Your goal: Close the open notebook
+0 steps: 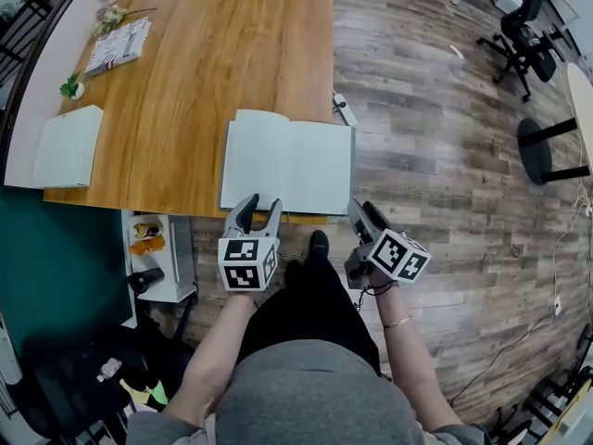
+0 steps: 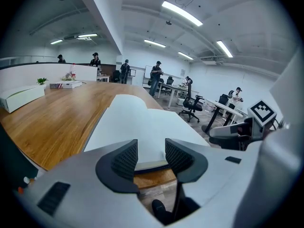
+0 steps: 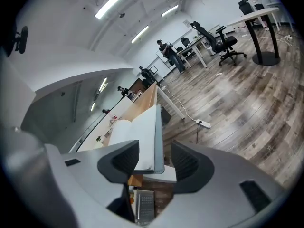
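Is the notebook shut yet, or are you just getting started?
Nothing is done yet: the notebook lies wide open on the table. In hand: the left gripper and right gripper are close to its near edge, jaws open, gripping nothing. Left to do: take a cover and fold it shut.

A wooden worktop [image 1: 185, 91] stands on a wood-plank floor [image 1: 435, 156]. At the worktop's left edge lies a white box [image 1: 67, 146]. Farther back are a small green plant [image 1: 71, 87], a striped book [image 1: 119, 46] and a sprig of flowers [image 1: 113, 17]. A power strip [image 3: 203, 123] lies on the floor. A black office chair [image 1: 523, 31] stands well apart.
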`<state>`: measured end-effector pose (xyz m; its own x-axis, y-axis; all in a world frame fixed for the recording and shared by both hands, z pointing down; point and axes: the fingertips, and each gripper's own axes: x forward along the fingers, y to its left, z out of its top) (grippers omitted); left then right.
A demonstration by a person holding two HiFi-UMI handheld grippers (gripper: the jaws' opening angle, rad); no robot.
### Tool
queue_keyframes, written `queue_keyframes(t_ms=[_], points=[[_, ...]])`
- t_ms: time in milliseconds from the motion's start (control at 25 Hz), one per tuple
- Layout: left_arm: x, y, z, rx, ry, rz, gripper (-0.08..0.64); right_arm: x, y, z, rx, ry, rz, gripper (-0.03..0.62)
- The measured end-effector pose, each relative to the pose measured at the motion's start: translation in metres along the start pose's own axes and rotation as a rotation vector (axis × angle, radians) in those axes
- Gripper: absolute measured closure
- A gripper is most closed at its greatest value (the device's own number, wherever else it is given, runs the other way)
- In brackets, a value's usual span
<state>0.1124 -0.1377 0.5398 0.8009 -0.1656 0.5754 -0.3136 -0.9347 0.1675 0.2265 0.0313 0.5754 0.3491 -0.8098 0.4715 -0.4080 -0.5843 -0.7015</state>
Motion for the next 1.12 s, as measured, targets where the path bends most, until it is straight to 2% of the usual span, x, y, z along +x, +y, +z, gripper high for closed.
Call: queue_keyframes(t_ms=[720,1120], points=[[0.004,0.01,-0.012,-0.07,0.04,0.038,0.374,0.025,0.007,-0.017,0.112,0.132,0.17,0.359],[0.008,0.009,-0.015,-0.086,0.044,0.062,0.374,0.028,0.011,-0.016,0.101,0.181,0.212,0.408]])
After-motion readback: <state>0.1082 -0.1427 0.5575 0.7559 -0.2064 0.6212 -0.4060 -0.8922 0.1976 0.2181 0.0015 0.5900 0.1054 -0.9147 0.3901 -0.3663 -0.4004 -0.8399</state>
